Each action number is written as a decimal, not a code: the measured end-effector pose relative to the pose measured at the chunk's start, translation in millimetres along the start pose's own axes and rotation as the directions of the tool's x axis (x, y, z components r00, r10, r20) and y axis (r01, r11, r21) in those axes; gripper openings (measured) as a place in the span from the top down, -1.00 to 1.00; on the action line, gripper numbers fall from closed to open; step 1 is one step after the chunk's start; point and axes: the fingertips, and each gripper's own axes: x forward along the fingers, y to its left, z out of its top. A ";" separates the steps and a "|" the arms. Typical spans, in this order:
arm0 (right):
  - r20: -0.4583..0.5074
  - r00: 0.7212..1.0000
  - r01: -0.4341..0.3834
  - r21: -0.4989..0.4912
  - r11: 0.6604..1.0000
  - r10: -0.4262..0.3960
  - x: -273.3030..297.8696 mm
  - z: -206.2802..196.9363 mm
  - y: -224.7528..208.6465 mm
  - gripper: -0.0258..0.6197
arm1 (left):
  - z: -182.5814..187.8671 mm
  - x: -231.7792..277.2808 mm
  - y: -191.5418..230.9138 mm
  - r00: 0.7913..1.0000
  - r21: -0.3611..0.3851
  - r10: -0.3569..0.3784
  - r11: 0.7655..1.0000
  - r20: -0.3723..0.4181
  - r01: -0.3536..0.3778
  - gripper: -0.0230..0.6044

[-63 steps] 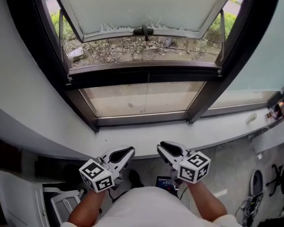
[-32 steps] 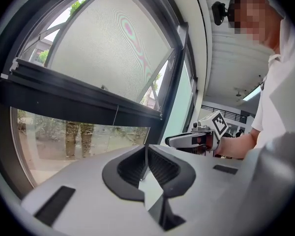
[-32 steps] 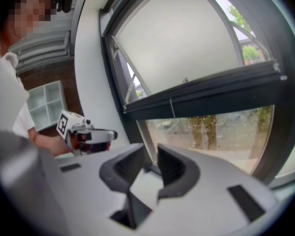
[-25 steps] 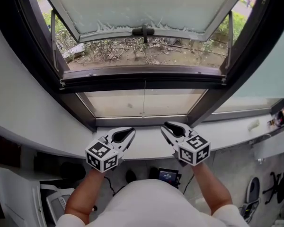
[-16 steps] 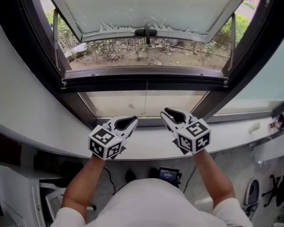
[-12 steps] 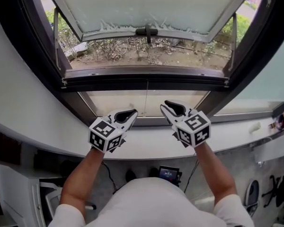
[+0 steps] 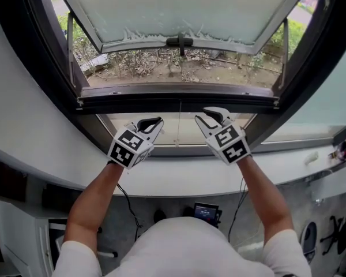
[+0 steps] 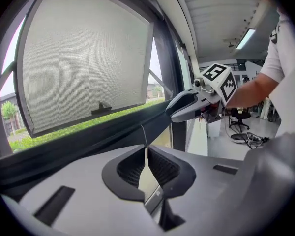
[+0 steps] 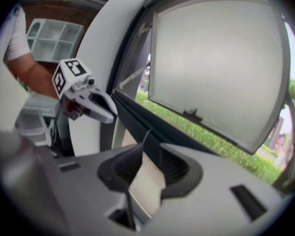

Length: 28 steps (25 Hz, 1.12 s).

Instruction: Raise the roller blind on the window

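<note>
A thin pull cord [image 7: 179, 124] hangs in front of the beige lower pane [image 7: 126, 123] of the window, between my two grippers. My left gripper [image 7: 156, 122] is just left of the cord, shut with nothing in it; in its own view the left gripper [image 8: 146, 149] has its tips together and the cord [image 8: 143, 134] lies beyond them. Right of the cord, my right gripper [image 7: 212, 115] has its jaws apart; they have just been opening, and nothing is between them. In its own view the right gripper [image 9: 146, 157] frames the beige pane, with the cord [image 9: 146, 135] ahead.
Above the lower pane runs a dark frame bar [image 7: 179, 101]. The upper sash [image 7: 179, 4] with its handle [image 7: 180, 40] is tilted outward over bushes and ground. A white sill [image 7: 179, 176] lies under my forearms. Cables and a small screen [image 7: 205, 213] are on the floor below.
Both grippers have risen from over the sill to the lower pane, on either side of the cord, and both have rolled. The arms are stretched further out.
</note>
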 end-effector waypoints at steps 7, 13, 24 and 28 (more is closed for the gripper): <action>-0.137 0.973 0.090 -0.516 0.852 -0.185 25.0 -7.5 -9.8 0.50 | 1.1 10.5 26.2 0.990 0.253 0.108 0.964 -0.091 -0.082 0.77; -0.172 0.961 0.070 -0.613 0.787 -0.219 37.2 -9.8 -15.5 0.40 | 3.0 16.7 33.4 0.977 0.414 0.141 0.908 -0.158 -0.064 0.28; -0.237 0.941 0.038 -0.637 0.770 -0.243 50.4 -22.3 -24.7 0.30 | -2.9 39.1 34.5 0.949 0.592 0.174 0.806 -0.263 0.016 0.22; -0.228 0.943 0.037 -0.650 0.759 -0.241 50.3 -24.3 -22.5 0.30 | -4.4 50.9 27.5 0.942 0.643 0.182 0.764 -0.283 0.045 0.22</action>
